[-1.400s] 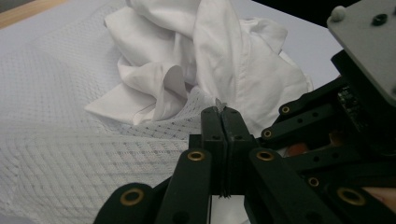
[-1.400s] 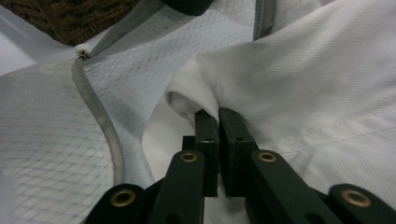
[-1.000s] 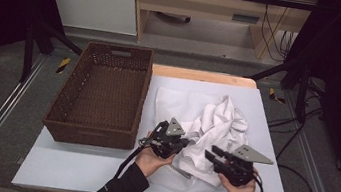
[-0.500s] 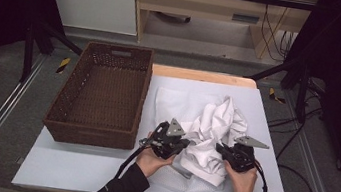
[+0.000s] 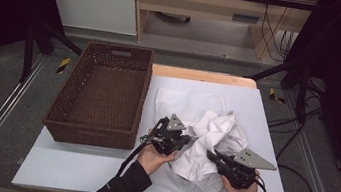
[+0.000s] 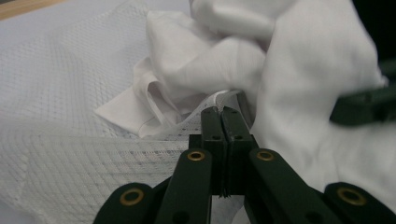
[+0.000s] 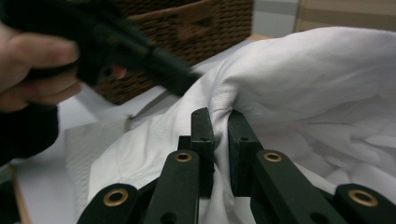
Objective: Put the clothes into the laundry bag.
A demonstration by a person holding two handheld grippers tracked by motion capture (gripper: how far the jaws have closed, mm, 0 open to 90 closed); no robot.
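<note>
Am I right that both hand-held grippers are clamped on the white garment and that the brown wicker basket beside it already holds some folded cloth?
Not quite: the wicker basket holds nothing, as the high view shows. The rest stands: the left hand-held gripper and the right hand-held gripper are each shut on the white garment, which lies crumpled on the table beside the basket.

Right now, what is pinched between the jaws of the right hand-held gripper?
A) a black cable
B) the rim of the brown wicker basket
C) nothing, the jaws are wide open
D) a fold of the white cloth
D: in the right gripper view the right hand-held gripper has its jaws closed on a fold of the white cloth, and the wicker basket stands apart behind it.
</note>
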